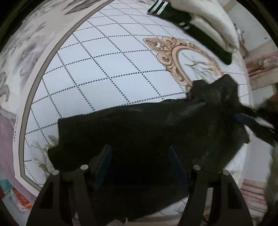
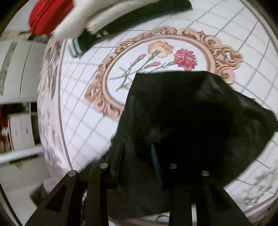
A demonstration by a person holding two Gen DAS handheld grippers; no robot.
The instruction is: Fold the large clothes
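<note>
On the printed sheet (image 1: 107,69), both grippers, left (image 1: 139,153) and right (image 2: 137,149), stand spread-jawed over the black garment (image 1: 147,125), holding nothing, apparently poised for a fold.

One black garment (image 1: 147,125), one white fluffy blanket (image 1: 208,22), one dark green striped garment (image 1: 175,15), two grippers (image 1: 140,151) (image 2: 137,147), one red item (image 2: 46,15)

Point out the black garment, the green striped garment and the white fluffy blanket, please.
black garment (image 1: 147,125): left wrist view, middle of the spread cloth.
green striped garment (image 1: 175,14): left wrist view, dark body beside the white stripes.
white fluffy blanket (image 2: 90,17): right wrist view, folded edge at top.
</note>
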